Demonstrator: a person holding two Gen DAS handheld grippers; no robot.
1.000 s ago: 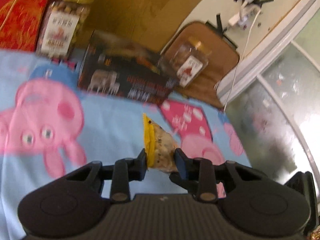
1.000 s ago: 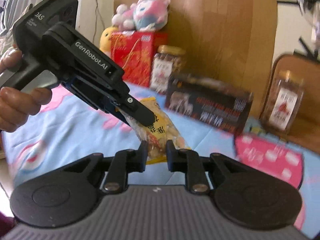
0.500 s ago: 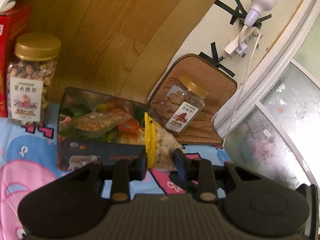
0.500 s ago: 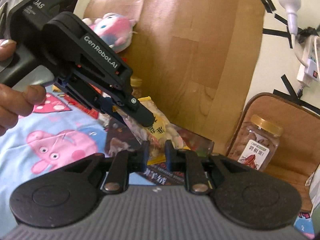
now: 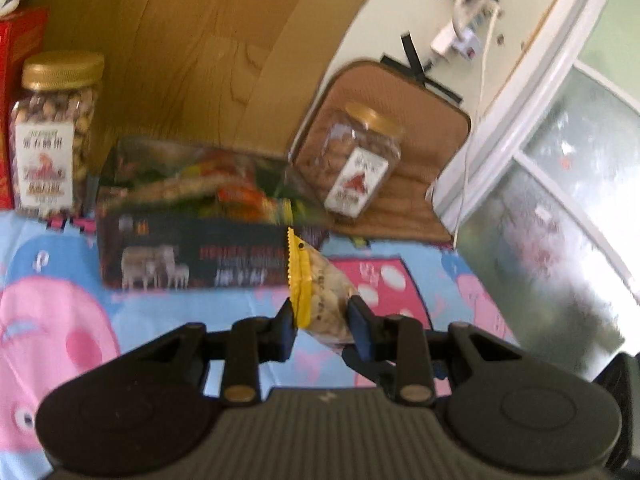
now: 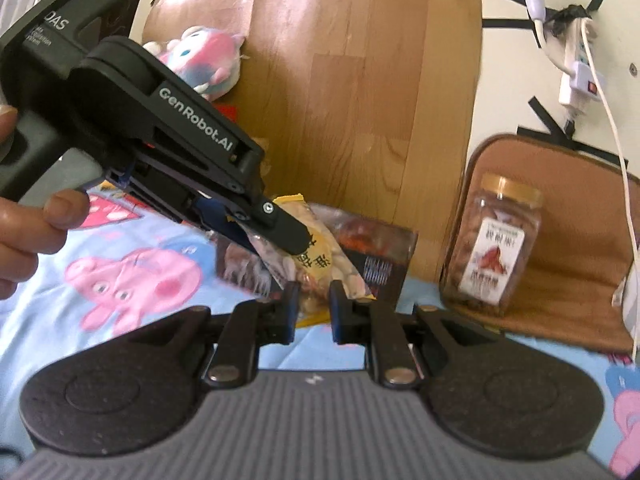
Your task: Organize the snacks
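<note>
A clear snack bag with a yellow top (image 5: 316,288) is held in the air by both grippers. My left gripper (image 5: 320,320) is shut on its body. In the right wrist view the same bag (image 6: 320,252) hangs from the left gripper's fingers (image 6: 288,232), and my right gripper (image 6: 312,308) is shut on its lower end. A dark open box with several snack packs (image 5: 192,252) lies on the cartoon-pig cloth (image 5: 52,320) just beyond the bag; it also shows in the right wrist view (image 6: 380,268).
A gold-lidded nut jar (image 5: 52,132) stands left of the box beside a red carton (image 5: 16,80). Another jar (image 5: 352,160) leans on a brown cushion (image 5: 420,152) at right. A wooden board (image 6: 360,100), a plush toy (image 6: 204,60) and a power strip (image 6: 576,76) stand behind.
Both grippers, still holding the bag together, have tilted down and moved a little; the box and cloth now fill more of the left view. Grip unchanged.
</note>
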